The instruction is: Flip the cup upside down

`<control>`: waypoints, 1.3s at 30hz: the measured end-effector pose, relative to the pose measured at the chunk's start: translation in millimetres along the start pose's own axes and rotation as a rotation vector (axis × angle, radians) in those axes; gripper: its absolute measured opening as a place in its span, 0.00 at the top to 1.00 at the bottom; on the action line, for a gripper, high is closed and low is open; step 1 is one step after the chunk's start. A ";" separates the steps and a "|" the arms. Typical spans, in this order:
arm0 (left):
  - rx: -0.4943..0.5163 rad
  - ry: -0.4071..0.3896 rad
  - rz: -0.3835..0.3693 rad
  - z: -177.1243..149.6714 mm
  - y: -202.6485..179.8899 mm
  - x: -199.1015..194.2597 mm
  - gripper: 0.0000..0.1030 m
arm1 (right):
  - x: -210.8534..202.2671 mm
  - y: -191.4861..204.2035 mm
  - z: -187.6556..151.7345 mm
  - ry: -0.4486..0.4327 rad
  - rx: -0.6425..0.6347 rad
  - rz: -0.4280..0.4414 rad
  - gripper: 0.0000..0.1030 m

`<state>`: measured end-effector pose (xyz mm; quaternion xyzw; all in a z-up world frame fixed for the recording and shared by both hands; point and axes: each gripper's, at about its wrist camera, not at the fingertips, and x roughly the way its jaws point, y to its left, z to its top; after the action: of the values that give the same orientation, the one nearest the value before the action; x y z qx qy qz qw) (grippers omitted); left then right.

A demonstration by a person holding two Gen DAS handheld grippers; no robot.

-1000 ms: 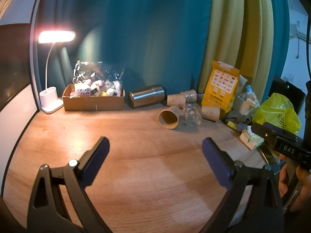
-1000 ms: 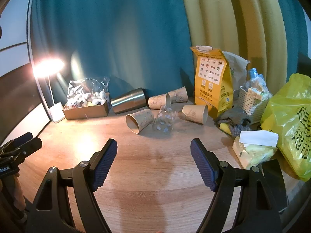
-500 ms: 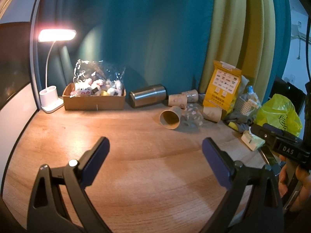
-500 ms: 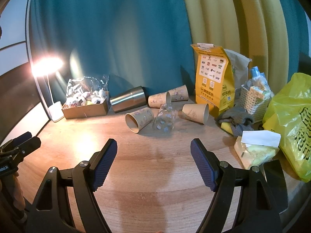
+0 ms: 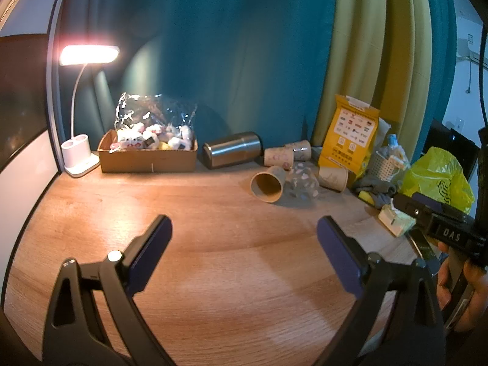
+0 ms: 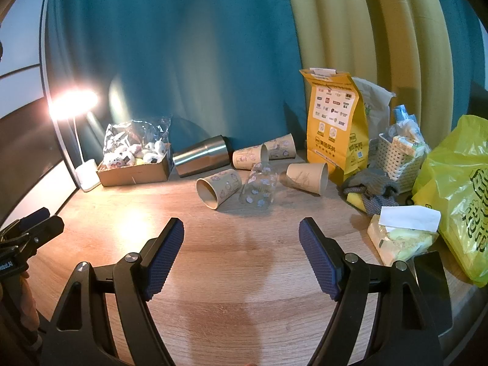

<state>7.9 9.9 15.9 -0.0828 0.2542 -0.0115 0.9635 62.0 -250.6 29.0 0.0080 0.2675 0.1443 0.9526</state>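
Your left gripper (image 5: 244, 238) hangs over the bare near part of the wooden table (image 5: 213, 207) with its jaws spread wide and nothing between them, and your right gripper (image 6: 241, 241) is likewise wide and empty above the same tabletop. The cups all lie at the far side, well apart from both tools. The nearest paper cup (image 6: 218, 187) lies on its side with its open mouth turned toward you and to the left; just to its right, touching or nearly so, a clear plastic cup (image 6: 259, 187) printed with small patterns also lies tipped over. Right of that, another paper cup (image 6: 306, 178) rests on its side with its mouth to the right, near the foot of a yellow standing pouch (image 6: 335, 122). Behind these, two more paper cups (image 6: 263, 152) lie side by side against the blue curtain (image 6: 183, 61), and left of them a steel tumbler (image 6: 201, 155) lies on its side. Farther left sits a cardboard box (image 6: 134, 172) holding a clear bag of small white toys, with a lit desk lamp (image 5: 88, 56) at the far left corner. On the right edge you have a white basket (image 6: 396, 164), a grey cloth (image 6: 369, 183), a tissue pack (image 6: 399, 235) and a yellow plastic bag (image 6: 457, 189).
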 end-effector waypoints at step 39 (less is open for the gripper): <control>0.050 0.075 -0.010 4.5 -9.6 17.1 0.06 | 9.4 -1.1 2.0 0.021 0.000 -0.006 0.22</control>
<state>25.1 0.1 13.0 -0.0594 0.2894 -0.0256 0.9550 71.0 -248.9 25.8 0.0055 0.2777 0.1416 0.9502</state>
